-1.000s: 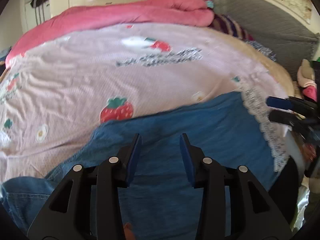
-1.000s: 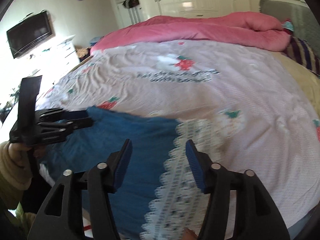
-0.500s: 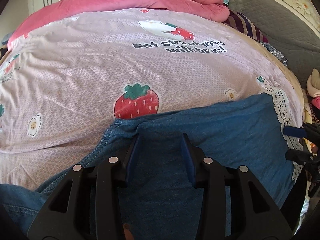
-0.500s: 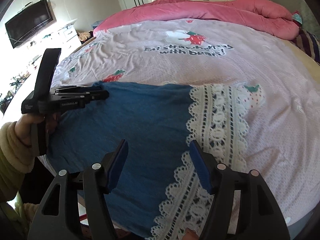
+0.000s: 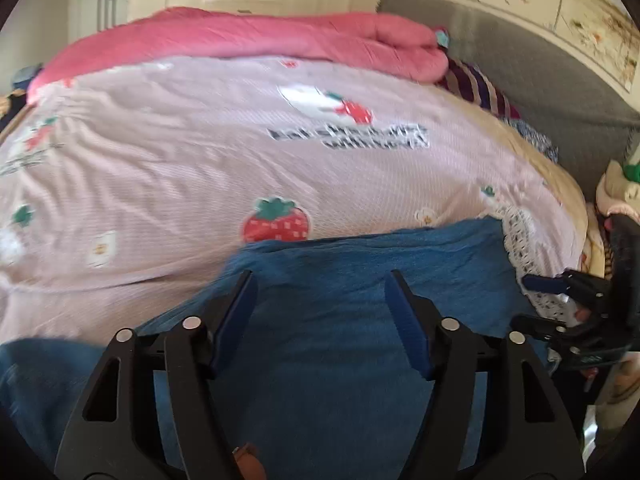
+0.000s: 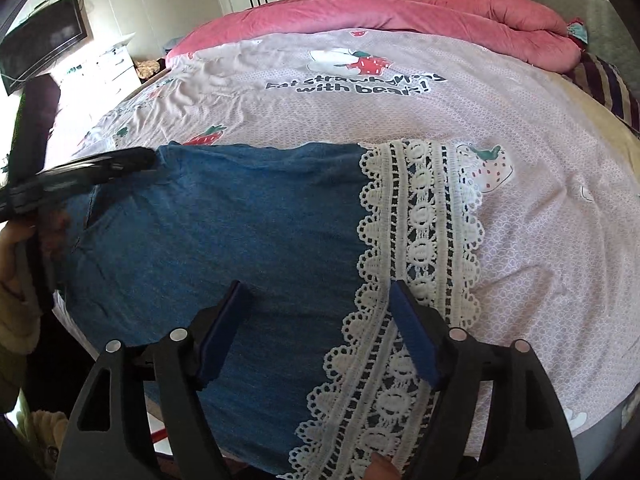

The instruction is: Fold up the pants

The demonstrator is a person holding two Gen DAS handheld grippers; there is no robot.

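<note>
We have the pants (image 6: pixel 240 248) spread flat across the lower middle of the frame on the strawberry bedsheet (image 6: pixel 400 120), and both claws have just been opening: the left gripper (image 5: pixel 320 292) and right gripper (image 6: pixel 316 300) stand released, denim below them but nothing pinched. To fold cleanly, we judge each should take a matching edge, the right near the lace hem (image 6: pixel 420 240). Bare sheet lies open toward the upper frame, while the bed's edge runs close along the bottom.

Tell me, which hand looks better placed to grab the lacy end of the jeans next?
Probably the right: the right gripper, jaws just opened, hovers over the lace on the jeans. The left gripper is over plain denim, away from it.
</note>
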